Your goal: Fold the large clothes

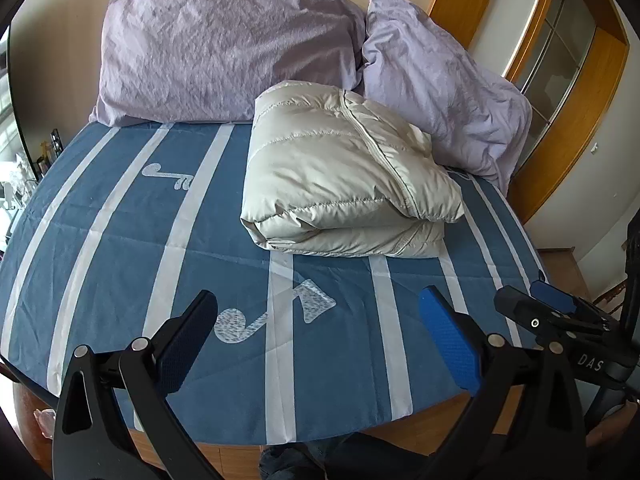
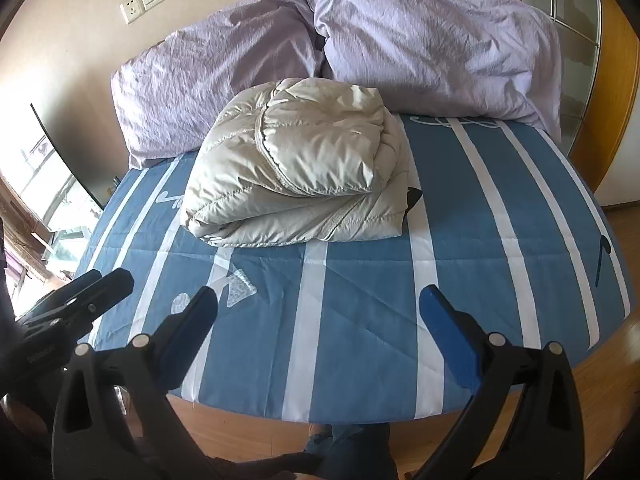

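Note:
A beige puffer jacket (image 1: 344, 172) lies folded into a thick bundle on the blue striped bedspread (image 1: 120, 216), near the pillows; it also shows in the right wrist view (image 2: 296, 172). My left gripper (image 1: 320, 340) is open and empty, held above the bed's front edge, well short of the jacket. My right gripper (image 2: 320, 340) is open and empty too, above the front edge. The right gripper also shows at the right of the left wrist view (image 1: 556, 312), and the left gripper at the left of the right wrist view (image 2: 80, 300).
Two lilac pillows (image 1: 224, 52) (image 1: 444, 80) lean against the wall behind the jacket. A wooden-framed cabinet (image 1: 560, 60) stands at the right. The wooden bed frame (image 2: 248, 424) shows below the bedspread. A window (image 2: 44, 184) is at the left.

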The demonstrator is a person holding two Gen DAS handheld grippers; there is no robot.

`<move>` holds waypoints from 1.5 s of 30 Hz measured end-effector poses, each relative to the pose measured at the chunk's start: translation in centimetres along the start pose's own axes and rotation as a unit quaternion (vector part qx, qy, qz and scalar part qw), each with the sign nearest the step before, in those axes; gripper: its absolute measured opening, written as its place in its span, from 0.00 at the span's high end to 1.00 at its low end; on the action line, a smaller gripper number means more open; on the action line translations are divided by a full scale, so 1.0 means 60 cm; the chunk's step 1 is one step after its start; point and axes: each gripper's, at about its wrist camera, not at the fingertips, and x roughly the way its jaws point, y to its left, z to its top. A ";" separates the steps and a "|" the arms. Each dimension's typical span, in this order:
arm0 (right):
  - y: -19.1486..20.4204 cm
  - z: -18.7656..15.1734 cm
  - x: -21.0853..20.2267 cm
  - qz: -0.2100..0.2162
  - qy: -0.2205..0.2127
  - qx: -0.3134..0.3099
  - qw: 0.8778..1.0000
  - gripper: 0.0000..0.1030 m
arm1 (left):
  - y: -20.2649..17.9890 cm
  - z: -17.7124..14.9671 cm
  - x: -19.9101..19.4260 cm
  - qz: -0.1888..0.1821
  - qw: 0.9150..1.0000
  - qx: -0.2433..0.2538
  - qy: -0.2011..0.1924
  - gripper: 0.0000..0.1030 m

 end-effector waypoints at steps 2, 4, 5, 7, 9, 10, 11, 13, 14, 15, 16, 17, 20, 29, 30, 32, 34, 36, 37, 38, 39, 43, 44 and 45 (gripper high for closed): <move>-0.001 -0.001 0.000 0.000 0.001 0.001 1.000 0.02 | -0.002 -0.001 0.001 -0.001 1.000 0.001 0.002 0.01; -0.002 -0.002 0.001 0.000 0.002 0.003 1.000 0.02 | -0.003 -0.002 0.002 -0.001 1.000 0.001 0.004 0.01; -0.003 -0.002 0.001 0.000 0.002 0.003 1.000 0.02 | -0.004 -0.002 0.003 -0.002 1.000 0.001 0.004 0.01; -0.005 -0.004 0.002 0.001 0.004 0.004 1.000 0.02 | -0.005 -0.003 0.004 -0.003 1.000 0.000 0.006 0.01; -0.007 -0.005 0.001 0.001 0.005 0.004 1.000 0.02 | -0.007 -0.004 0.004 -0.004 1.000 0.000 0.007 0.01; -0.007 -0.004 0.002 0.001 0.005 0.004 1.000 0.02 | -0.008 -0.005 0.005 -0.004 1.000 0.000 0.008 0.02; -0.007 -0.004 0.002 0.001 0.004 0.004 1.000 0.02 | -0.009 -0.005 0.005 -0.004 1.000 0.000 0.008 0.02; -0.007 -0.005 0.002 0.001 0.005 0.004 1.000 0.02 | -0.008 -0.004 0.005 -0.004 1.000 0.000 0.008 0.02; -0.008 -0.006 0.001 0.002 0.004 0.003 1.000 0.02 | -0.009 -0.005 0.005 -0.003 1.000 0.000 0.008 0.02; -0.009 -0.006 0.001 0.002 0.004 0.003 1.000 0.02 | -0.008 -0.004 0.005 -0.004 1.000 0.000 0.008 0.02; -0.010 -0.006 0.001 0.002 0.004 0.002 1.000 0.02 | -0.008 -0.004 0.005 -0.004 1.000 0.000 0.008 0.01; -0.008 -0.006 0.001 0.002 0.004 0.003 1.000 0.02 | -0.007 -0.004 0.005 -0.004 1.000 0.000 0.008 0.01; -0.008 -0.006 0.001 0.002 0.005 0.004 1.000 0.02 | -0.008 -0.004 0.006 -0.004 1.000 0.000 0.009 0.02; -0.013 -0.006 0.001 0.003 0.007 0.004 1.000 0.02 | -0.016 -0.010 0.010 0.002 1.000 -0.001 0.012 0.02; -0.013 -0.006 0.001 0.003 0.006 0.004 1.000 0.02 | -0.017 -0.010 0.010 0.003 1.000 -0.001 0.013 0.02; -0.012 -0.006 0.001 0.003 0.006 0.004 1.000 0.02 | -0.018 -0.009 0.011 0.003 1.000 -0.001 0.013 0.02; -0.012 -0.006 0.002 0.003 0.007 0.005 1.000 0.02 | -0.018 -0.010 0.011 0.004 1.000 -0.001 0.014 0.02; -0.012 -0.006 0.002 0.003 0.007 0.005 1.000 0.02 | -0.019 -0.009 0.013 0.005 1.000 -0.001 0.015 0.01; -0.012 -0.006 0.002 0.003 0.006 0.005 1.000 0.02 | -0.019 -0.010 0.013 0.006 1.000 -0.001 0.015 0.01; -0.012 -0.006 0.002 0.003 0.006 0.005 1.000 0.02 | -0.019 -0.009 0.014 0.006 1.000 -0.002 0.016 0.01; -0.011 -0.006 0.002 0.003 0.006 0.004 1.000 0.02 | -0.019 -0.009 0.014 0.006 1.000 -0.002 0.016 0.01; -0.010 -0.006 0.003 0.002 0.006 0.006 1.000 0.02 | -0.019 -0.010 0.014 0.006 1.000 -0.002 0.016 0.01; -0.010 -0.005 0.003 0.002 0.006 0.006 1.000 0.02 | -0.019 -0.009 0.014 0.006 1.000 -0.002 0.015 0.01; -0.010 -0.005 0.003 0.002 0.006 0.006 1.000 0.02 | -0.019 -0.009 0.014 0.006 1.000 -0.002 0.015 0.01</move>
